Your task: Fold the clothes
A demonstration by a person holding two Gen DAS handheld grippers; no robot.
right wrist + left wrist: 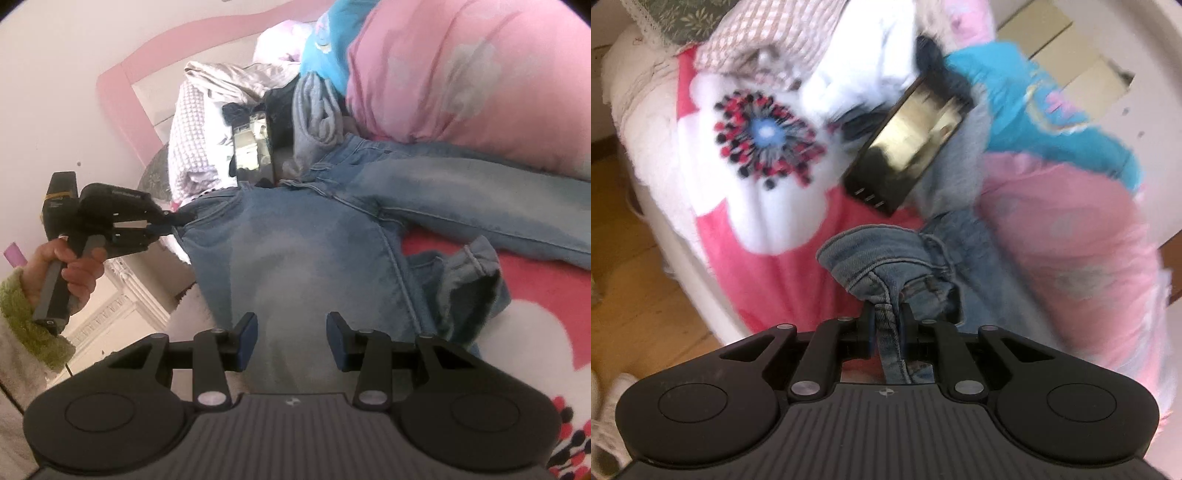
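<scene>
The left tongs point(886, 321) gripped the jeans point(295, 251) by the waistband; the right tongs point(291, 341) gaped empty. Limp, weighty denim; take the waistband's 12 o'clock corner next.

pink pillow point(461, 74), dark phone point(908, 144), wooden floor point(635, 266)

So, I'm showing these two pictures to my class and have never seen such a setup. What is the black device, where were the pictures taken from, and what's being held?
A person holds a two-finger tool in each hand, each carrying a camera that looks along its fingers. The left hand-held gripper is shut on the waistband of the jeans, which lie on a pink flowered blanket. The right hand-held gripper is open above them, holding nothing. Nearby lie a pink pillow, other clothes and a phone.
</scene>
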